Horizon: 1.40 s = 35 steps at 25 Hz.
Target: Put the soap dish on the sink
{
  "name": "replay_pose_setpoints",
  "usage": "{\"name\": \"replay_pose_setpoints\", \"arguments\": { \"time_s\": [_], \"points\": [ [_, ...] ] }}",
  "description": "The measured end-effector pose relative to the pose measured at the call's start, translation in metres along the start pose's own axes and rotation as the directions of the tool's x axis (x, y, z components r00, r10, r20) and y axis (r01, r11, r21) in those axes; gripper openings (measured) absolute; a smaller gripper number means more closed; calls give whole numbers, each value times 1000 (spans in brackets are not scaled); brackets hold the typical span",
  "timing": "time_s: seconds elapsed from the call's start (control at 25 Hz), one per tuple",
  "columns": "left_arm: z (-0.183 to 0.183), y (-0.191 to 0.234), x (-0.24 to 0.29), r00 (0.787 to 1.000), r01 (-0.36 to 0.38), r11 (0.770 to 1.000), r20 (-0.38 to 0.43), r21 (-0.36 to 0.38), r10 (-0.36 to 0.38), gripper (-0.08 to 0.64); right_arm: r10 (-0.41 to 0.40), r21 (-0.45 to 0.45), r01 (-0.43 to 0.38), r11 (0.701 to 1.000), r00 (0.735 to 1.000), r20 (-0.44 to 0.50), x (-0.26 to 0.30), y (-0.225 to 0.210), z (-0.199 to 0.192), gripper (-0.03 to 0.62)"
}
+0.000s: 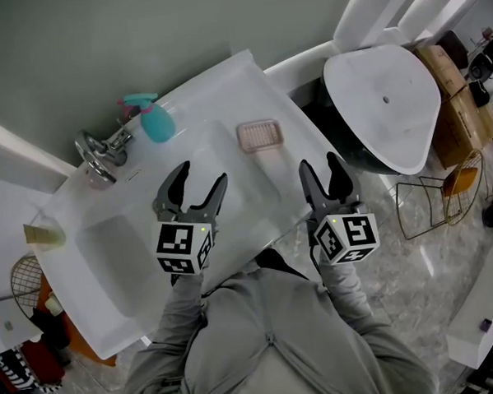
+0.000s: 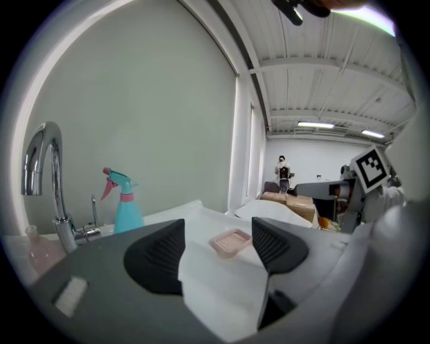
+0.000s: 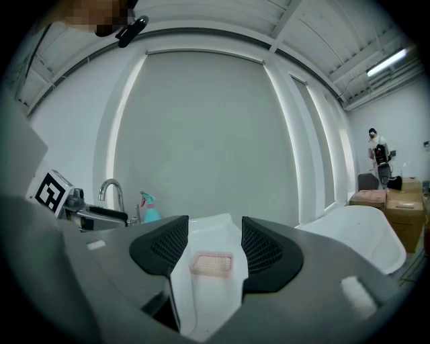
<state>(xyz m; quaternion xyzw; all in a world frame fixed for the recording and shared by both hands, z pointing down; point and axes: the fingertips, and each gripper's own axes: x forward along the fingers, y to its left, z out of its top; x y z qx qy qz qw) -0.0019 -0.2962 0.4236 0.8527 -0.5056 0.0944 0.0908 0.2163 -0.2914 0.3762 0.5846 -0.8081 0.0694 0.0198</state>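
Observation:
A pink soap dish (image 1: pixel 259 136) (image 2: pixel 230 242) (image 3: pixel 211 264) rests flat on the white sink's (image 1: pixel 224 86) right rim. My left gripper (image 1: pixel 202 181) (image 2: pixel 216 250) hovers open over the basin, nothing between its jaws. Held over the sink's near right edge, my right gripper (image 1: pixel 321 168) (image 3: pixel 213 252) is also open and empty, and the dish lies ahead of it in the right gripper view. Neither gripper touches the dish.
A teal spray bottle (image 1: pixel 154 119) (image 2: pixel 125 203) and a chrome faucet (image 1: pixel 98 154) (image 2: pixel 44 185) stand at the sink's back. A white basin on a black base (image 1: pixel 384 106), cardboard boxes (image 1: pixel 454 99) and a wire stand (image 1: pixel 444 191) are to the right. A person (image 2: pixel 283 173) stands far off.

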Motion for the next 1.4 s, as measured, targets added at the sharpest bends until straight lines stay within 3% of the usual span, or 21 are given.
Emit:
{"name": "replay_pose_setpoints", "arguments": {
  "time_s": [0.56,1.4],
  "points": [
    [3,-12,-8,998,68,998,14,20,-68,359,-46,-25,46,999,999,-3,-20,10,-2,245],
    [2,-16,-4,997,75,997,8,27,-75,359,-55,-18,55,998,998,-4,-21,7,-3,244]
  ]
}}
